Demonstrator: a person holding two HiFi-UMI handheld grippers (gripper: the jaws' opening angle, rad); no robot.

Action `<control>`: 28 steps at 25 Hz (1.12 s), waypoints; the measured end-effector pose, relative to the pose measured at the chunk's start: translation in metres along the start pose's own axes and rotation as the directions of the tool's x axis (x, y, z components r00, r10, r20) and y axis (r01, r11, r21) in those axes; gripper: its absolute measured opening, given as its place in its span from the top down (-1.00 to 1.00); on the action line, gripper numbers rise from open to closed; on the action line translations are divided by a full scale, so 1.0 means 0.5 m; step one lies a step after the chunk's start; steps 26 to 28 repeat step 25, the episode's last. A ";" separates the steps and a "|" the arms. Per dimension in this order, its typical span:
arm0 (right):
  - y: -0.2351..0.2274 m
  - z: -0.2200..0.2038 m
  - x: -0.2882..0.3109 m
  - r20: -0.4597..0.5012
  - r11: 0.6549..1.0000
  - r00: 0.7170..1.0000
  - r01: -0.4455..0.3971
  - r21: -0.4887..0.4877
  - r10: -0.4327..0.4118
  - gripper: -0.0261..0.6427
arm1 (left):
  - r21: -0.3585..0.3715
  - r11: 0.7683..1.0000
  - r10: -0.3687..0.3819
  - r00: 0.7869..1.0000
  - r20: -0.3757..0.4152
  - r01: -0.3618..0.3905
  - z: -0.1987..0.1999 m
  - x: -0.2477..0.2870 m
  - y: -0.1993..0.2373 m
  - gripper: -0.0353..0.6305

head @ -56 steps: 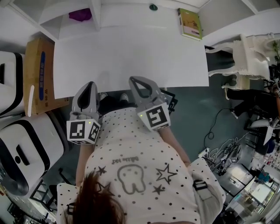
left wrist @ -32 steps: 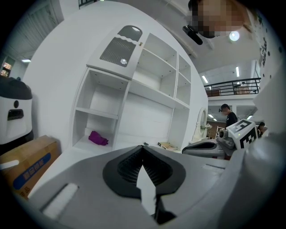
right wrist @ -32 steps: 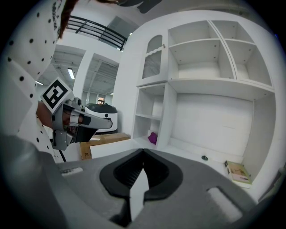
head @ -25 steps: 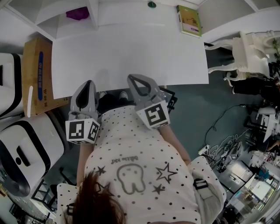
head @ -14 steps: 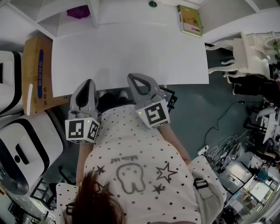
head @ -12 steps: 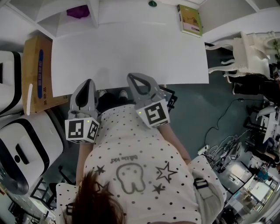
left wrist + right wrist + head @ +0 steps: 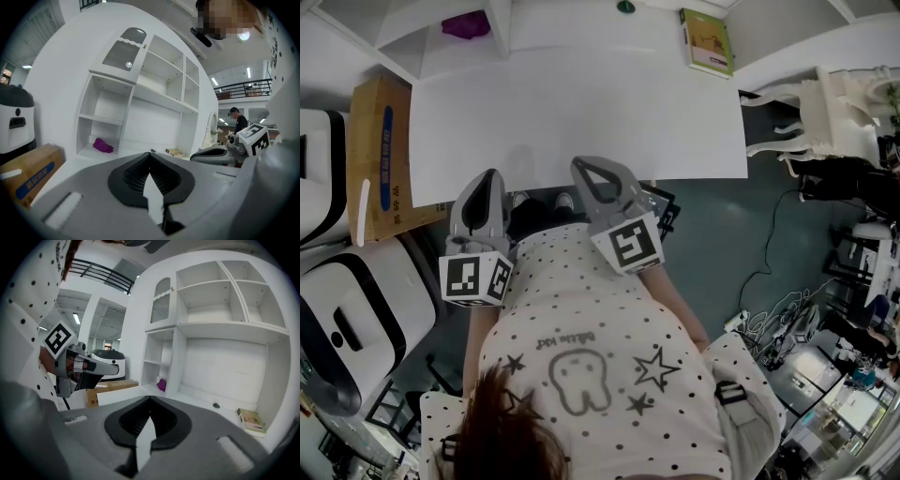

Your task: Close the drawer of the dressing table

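Left claw (image 7: pixel 491 178) and right claw (image 7: pixel 585 167) are both pinched shut, tips meeting, with nothing held in either. They sit side by side close against the person's spotted shirt (image 7: pixel 600 366). Seen from above, both tips reach just over the near edge of the dressing table (image 7: pixel 581 112). The drawer cannot be made out: the white top hides whatever lies under that edge, below the tips.

Against the earlier frames, neither claw has shifted or changed its pinch. Only the dark shape (image 7: pixel 839 183) by the white chair (image 7: pixel 839 112), far right of the claws, has moved.

Ahead of the claws the table top is bare and white, and white shelves (image 7: pixel 220 291) stand beyond it. A purple cloth (image 7: pixel 467 26) lies in the cubby ahead and left of the left claw. A small dark round thing (image 7: pixel 624 7) and a yellowish book (image 7: pixel 707 45) lie ahead of the right claw. Left of the left claw stands a cardboard box (image 7: pixel 382 159), with a white and black machine (image 7: pixel 347 319) nearer the person. Right of the right claw are dark floor (image 7: pixel 712 244) and loose cables (image 7: pixel 773 323).
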State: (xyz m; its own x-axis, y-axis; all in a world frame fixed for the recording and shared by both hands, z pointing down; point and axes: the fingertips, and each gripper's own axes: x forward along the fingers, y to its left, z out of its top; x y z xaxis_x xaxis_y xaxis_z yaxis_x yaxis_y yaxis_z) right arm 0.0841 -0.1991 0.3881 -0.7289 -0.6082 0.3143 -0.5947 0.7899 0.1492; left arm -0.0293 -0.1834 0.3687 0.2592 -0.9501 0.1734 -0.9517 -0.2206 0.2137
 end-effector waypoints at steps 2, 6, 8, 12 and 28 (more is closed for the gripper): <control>-0.002 0.002 -0.001 -0.003 1.000 1.000 0.001 0.000 -0.001 0.93 | 0.001 1.000 0.000 1.000 -0.004 0.000 0.002 0.002 -0.002 0.90; -0.004 0.004 -0.005 0.001 1.000 1.000 0.002 -0.002 -0.002 0.93 | 0.004 1.000 0.000 1.000 -0.005 0.000 0.004 0.002 -0.005 0.90; -0.005 0.002 -0.005 -0.003 1.000 1.000 0.002 -0.005 -0.002 0.93 | 0.006 1.000 -0.001 1.000 -0.005 0.001 0.002 0.004 -0.005 0.90; -0.010 0.002 -0.001 0.000 1.000 1.000 0.005 0.000 -0.005 0.93 | 0.008 1.000 -0.001 1.000 -0.009 0.001 0.004 0.009 -0.005 0.90; -0.019 -0.003 -0.005 -0.003 1.000 1.000 0.004 -0.004 -0.004 0.92 | 0.008 1.000 -0.001 1.000 -0.003 0.001 0.002 0.018 -0.012 0.90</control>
